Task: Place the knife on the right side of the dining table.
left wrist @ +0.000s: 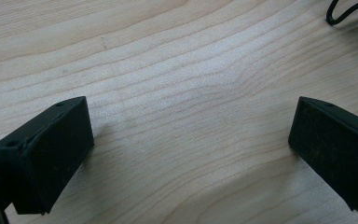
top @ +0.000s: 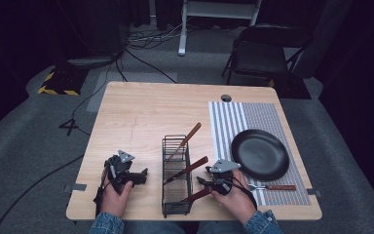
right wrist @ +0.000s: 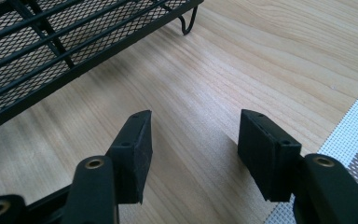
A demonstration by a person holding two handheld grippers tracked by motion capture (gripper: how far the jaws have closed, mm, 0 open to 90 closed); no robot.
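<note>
The right gripper (right wrist: 193, 154) and left gripper (left wrist: 189, 154) both gaped empty — a careless swing could topple the wire basket (top: 176, 175).

Low in the high view, two denim-sleeved forearms rise from the bottom edge, each hand wrapped around a gripper. The left hand (top: 113, 194) holds the left gripper (top: 137, 176) at lower left of centre, its jaws spread wide apart. The right hand (top: 237, 195) holds the right gripper (top: 202, 180) at lower right of centre, jaws parted with nothing between them.
</note>
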